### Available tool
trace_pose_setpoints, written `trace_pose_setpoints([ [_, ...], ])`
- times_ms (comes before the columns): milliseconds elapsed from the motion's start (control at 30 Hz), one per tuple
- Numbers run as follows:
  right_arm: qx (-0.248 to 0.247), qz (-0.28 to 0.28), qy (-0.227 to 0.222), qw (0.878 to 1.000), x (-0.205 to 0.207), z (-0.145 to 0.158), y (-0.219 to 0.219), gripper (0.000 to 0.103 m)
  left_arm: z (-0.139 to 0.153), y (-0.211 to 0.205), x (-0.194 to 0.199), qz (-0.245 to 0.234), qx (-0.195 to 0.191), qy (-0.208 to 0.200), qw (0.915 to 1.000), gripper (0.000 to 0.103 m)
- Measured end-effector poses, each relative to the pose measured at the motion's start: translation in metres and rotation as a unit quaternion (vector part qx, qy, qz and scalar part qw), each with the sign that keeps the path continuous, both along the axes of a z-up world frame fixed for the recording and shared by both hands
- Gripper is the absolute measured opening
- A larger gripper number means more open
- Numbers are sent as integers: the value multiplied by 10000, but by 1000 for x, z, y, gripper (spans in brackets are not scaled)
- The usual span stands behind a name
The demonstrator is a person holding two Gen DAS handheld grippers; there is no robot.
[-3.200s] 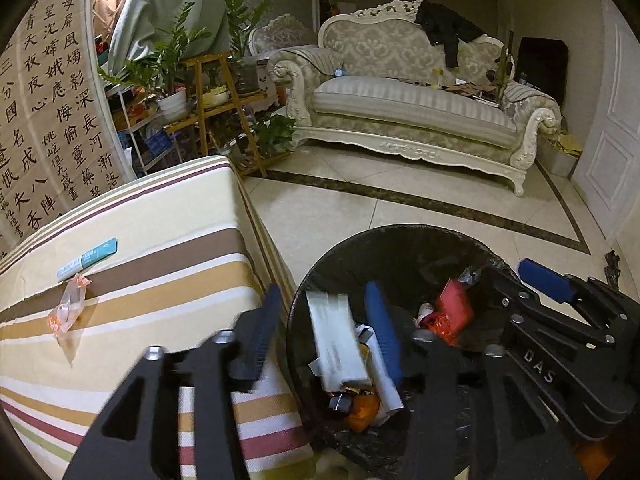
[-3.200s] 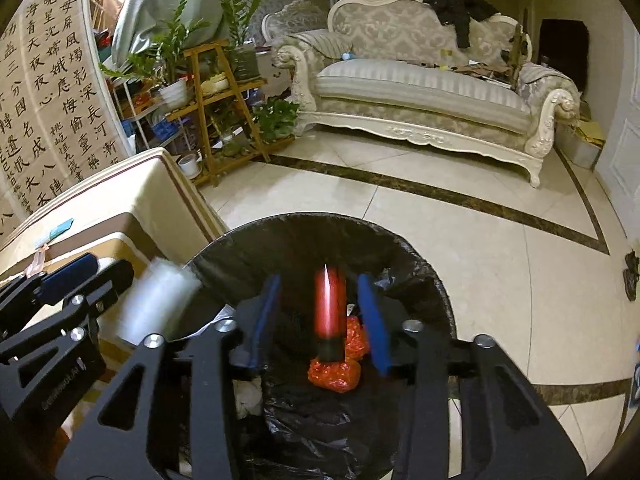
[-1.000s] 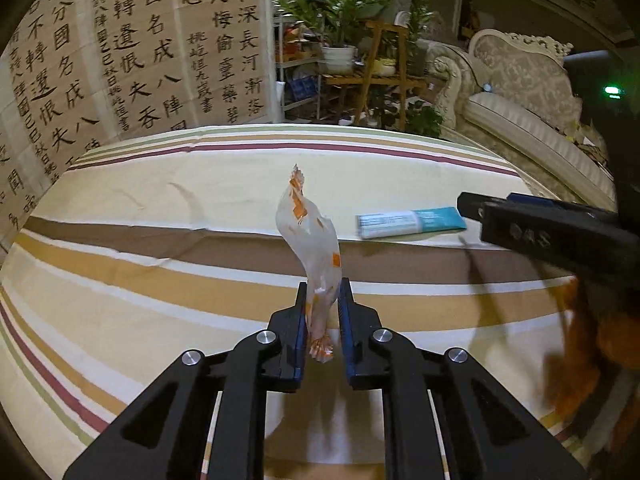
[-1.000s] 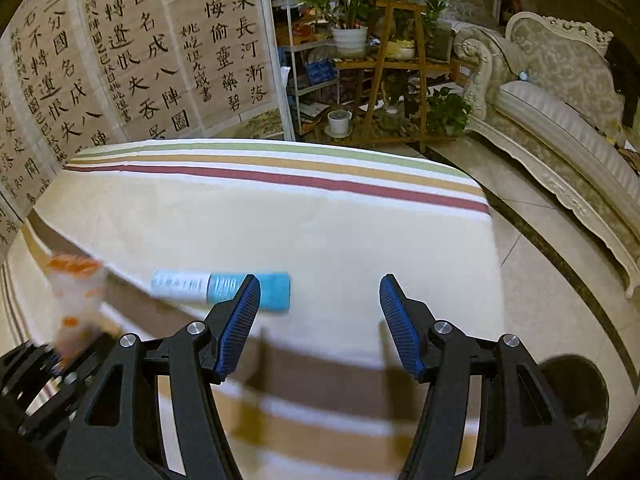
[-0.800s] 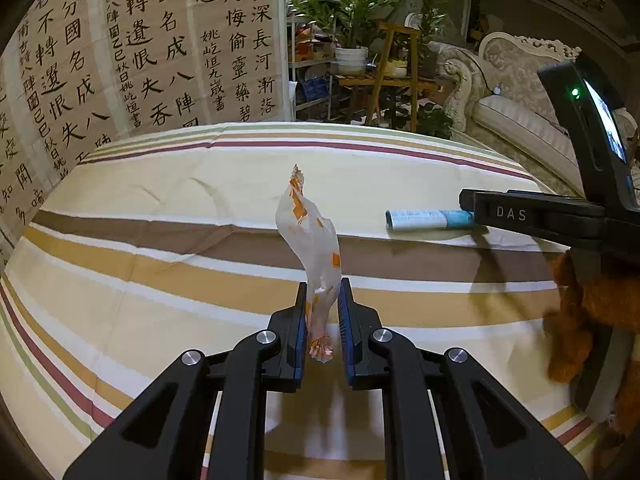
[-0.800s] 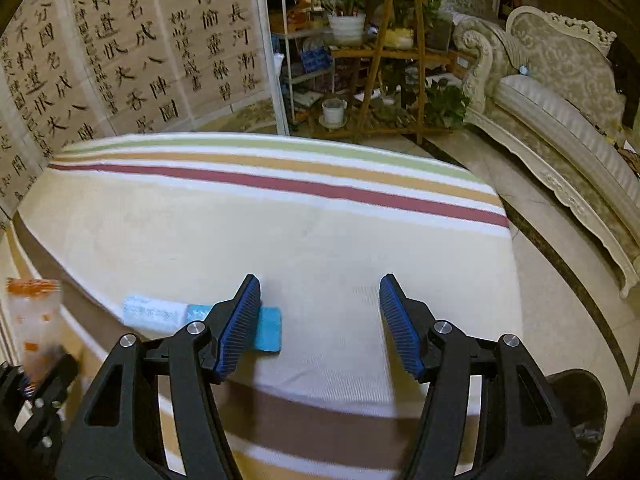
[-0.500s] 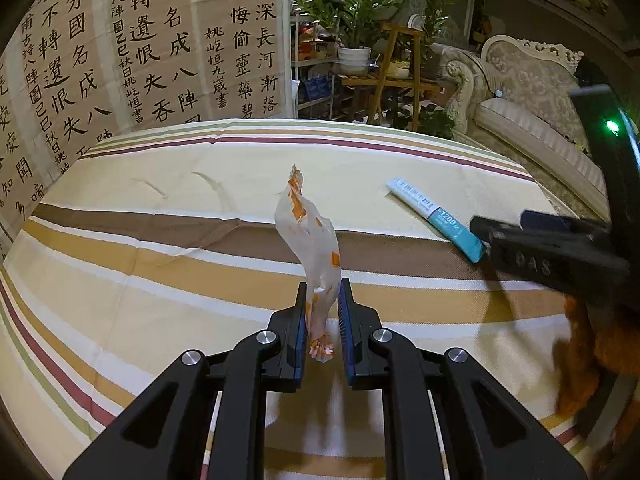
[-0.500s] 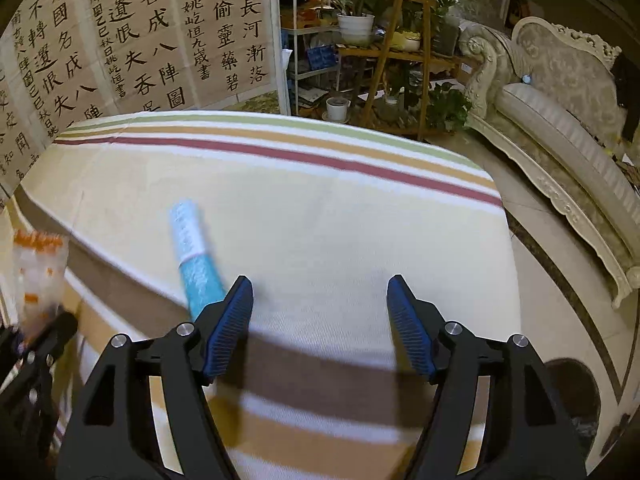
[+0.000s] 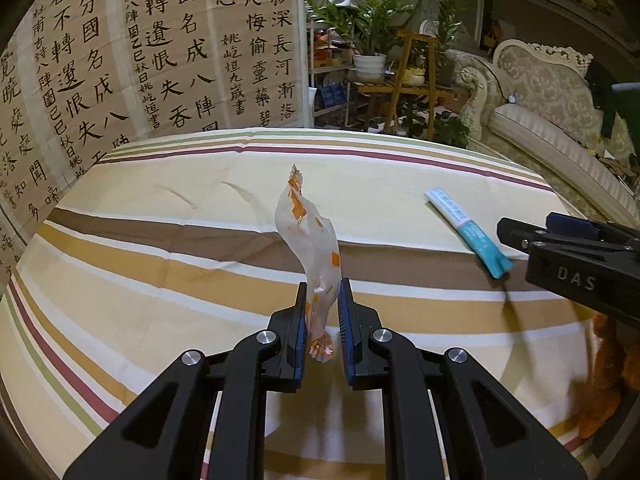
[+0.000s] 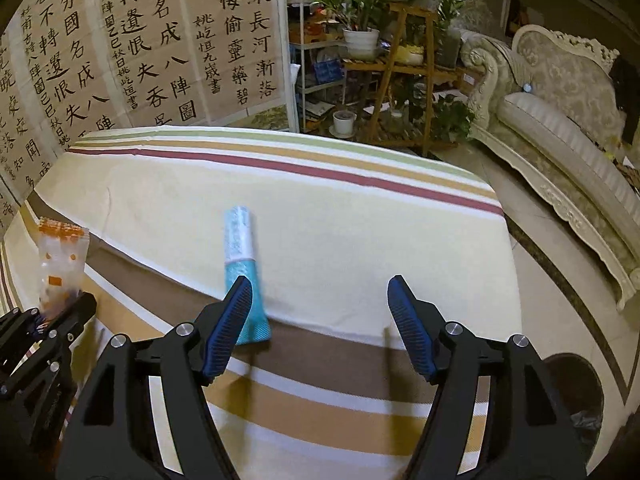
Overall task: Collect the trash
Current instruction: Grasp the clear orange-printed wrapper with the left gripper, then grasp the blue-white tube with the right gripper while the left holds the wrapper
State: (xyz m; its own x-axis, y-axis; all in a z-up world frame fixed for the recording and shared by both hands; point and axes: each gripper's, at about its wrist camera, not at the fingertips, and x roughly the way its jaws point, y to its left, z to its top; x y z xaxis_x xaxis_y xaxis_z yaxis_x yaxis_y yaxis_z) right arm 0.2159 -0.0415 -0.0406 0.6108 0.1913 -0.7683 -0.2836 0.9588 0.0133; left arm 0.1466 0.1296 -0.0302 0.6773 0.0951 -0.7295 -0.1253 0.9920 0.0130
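My left gripper (image 9: pixel 322 312) is shut on a clear plastic wrapper with orange print (image 9: pixel 310 236), held upright above the striped tablecloth (image 9: pixel 160 272). The wrapper also shows at the left of the right wrist view (image 10: pixel 60 260). A white and teal tube (image 10: pixel 242 264) lies on the cloth; it also shows in the left wrist view (image 9: pixel 466 230). My right gripper (image 10: pixel 320 312) is open and empty, with its left finger right at the tube's teal end. It shows at the right of the left wrist view (image 9: pixel 568 240).
A black-lined trash bin (image 10: pixel 576 392) stands on the tiled floor past the table's right edge. A calligraphy screen (image 9: pixel 140 48), plant shelves (image 10: pixel 384 60) and a pale sofa (image 10: pixel 568 120) stand behind the table.
Both grippers left the bin and came to the table. The left gripper closed on the wrapper and holds it still. The right gripper has swung so the tube now points lengthwise by its left finger.
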Motion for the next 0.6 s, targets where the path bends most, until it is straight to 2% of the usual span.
trace_pose_setpoints([
  [333, -102, 261, 17, 9996, 8, -6, 29, 67, -1, 14, 1, 129, -49, 9, 9999, 15],
  [400, -141, 308, 57, 9994, 10, -9, 34, 61, -2, 16, 1, 140, -86, 28, 9999, 15],
  [467, -194, 360, 145, 9991, 11, -13, 38, 49, -2, 17, 2, 146, -97, 28, 9998, 15],
  [600, -235, 388, 152, 9989, 9, -17, 40, 37, -1, 17, 2, 151, -88, 16, 9998, 15],
])
